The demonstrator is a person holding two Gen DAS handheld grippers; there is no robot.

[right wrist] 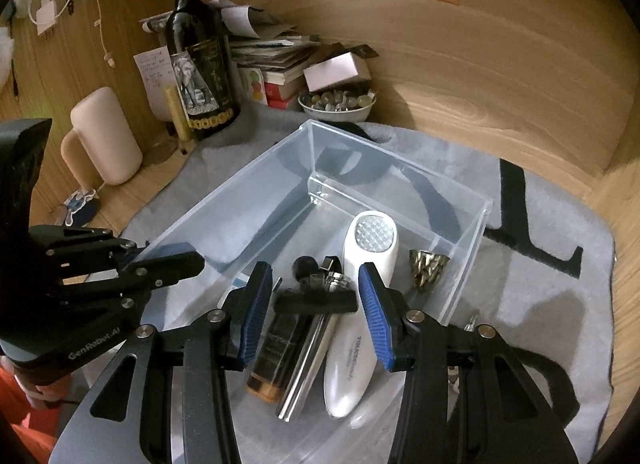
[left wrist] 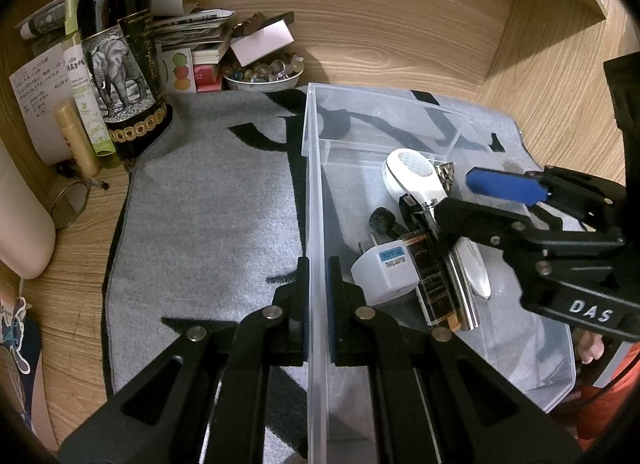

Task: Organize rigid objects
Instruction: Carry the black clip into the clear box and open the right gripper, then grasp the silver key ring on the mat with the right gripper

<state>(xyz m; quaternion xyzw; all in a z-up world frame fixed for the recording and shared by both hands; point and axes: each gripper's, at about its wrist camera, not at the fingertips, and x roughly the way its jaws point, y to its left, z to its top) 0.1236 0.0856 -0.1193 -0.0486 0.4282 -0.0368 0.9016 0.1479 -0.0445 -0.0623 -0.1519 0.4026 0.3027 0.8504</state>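
A clear plastic bin [left wrist: 316,136] [right wrist: 276,168] sits on a grey mat. My left gripper [left wrist: 318,276] is shut on the bin's left wall; it also shows in the right wrist view [right wrist: 168,260]. My right gripper [right wrist: 316,296] is open and empty above the bin's contents; it also shows in the left wrist view [left wrist: 464,200]. In the bin lie a white handheld device [right wrist: 372,248] [left wrist: 416,176], a white travel adaptor [left wrist: 384,272], a dark amber-ended tube [right wrist: 276,348], a metal rod [right wrist: 308,360], a black clip [right wrist: 316,300] and a spiky metal piece [right wrist: 426,268].
A dark wine bottle [left wrist: 116,44] [right wrist: 200,60], a bowl of marbles [left wrist: 262,74] [right wrist: 338,102], stacked books and papers [right wrist: 272,52] and a beige mug [right wrist: 106,136] stand at the back left. The grey mat [left wrist: 208,200] lies on a wooden desk with wooden walls.
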